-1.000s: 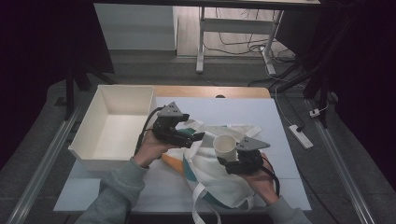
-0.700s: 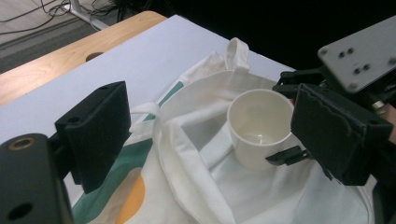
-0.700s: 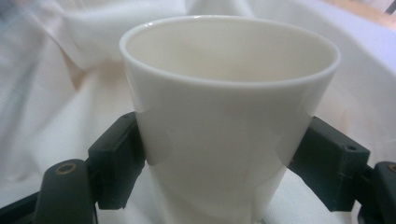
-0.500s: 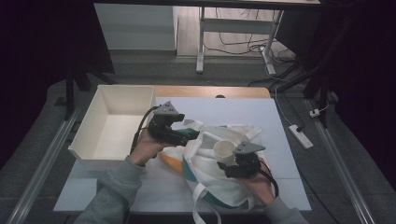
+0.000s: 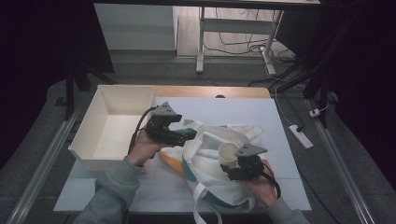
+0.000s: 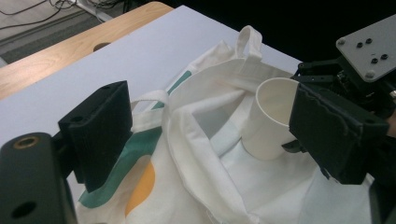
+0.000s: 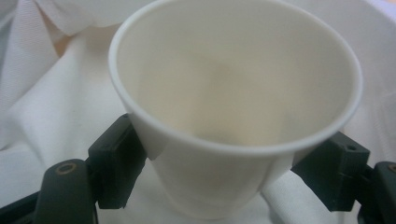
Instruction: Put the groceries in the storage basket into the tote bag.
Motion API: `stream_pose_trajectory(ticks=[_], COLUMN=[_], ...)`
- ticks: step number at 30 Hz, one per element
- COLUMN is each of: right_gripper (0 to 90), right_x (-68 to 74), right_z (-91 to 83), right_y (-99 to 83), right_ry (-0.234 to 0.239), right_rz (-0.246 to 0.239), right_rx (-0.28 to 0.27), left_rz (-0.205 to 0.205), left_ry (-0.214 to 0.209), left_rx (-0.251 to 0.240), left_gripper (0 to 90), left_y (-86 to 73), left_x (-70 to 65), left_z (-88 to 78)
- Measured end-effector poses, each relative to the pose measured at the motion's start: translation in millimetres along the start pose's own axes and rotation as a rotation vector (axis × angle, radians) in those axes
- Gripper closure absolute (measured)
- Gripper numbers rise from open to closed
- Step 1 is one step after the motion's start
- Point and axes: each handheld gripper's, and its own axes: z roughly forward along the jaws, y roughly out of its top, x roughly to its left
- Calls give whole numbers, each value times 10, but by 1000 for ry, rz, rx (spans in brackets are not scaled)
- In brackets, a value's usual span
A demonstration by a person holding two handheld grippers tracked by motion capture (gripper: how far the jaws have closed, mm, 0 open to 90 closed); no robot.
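Note:
A white tote bag [image 5: 208,161] with teal and orange print lies crumpled on the white table [image 5: 233,109]. My right gripper [image 5: 229,164] is shut on a white paper cup [image 5: 227,152] and holds it upright just over the bag, mouth up. In the right gripper view both pads [image 7: 116,158] press the sides of the cup [image 7: 233,93], which is empty inside, with the bag's cloth [image 7: 51,98] below. My left gripper [image 5: 189,135] stands open at the bag's left edge. Its jaws are wide apart around the bag's mouth [image 6: 205,116], and the cup [image 6: 268,121] stands beyond.
A deep white bin [image 5: 79,140] stands empty at the table's left side, close behind my left hand. A strip of wooden tabletop [image 5: 210,91] runs along the far edge. A power strip [image 5: 300,136] and cables lie on the floor to the right.
The right gripper has drawn the cup slightly toward the near edge, low over the bag. The left gripper has edged a little to the left.

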Motion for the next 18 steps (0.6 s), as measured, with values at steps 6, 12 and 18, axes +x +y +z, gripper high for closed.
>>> stream_pose_trajectory(ticks=[6, 12, 18], right_gripper=[221, 110, 52], right_x=[-70, -98, -81], right_z=[44, 65, -113], right_y=[25, -3, 59], right_ry=[-16, 38, 25], right_rz=[1, 36, 40], right_rx=[-14, 39, -6], left_rz=[11, 13, 27], left_ry=[-7, -1, 22], left_rx=[14, 34, 62], left_gripper=[139, 141, 155], left_y=[-8, -56, -144], left_x=[-30, -25, -64], left_z=[26, 62, 73])
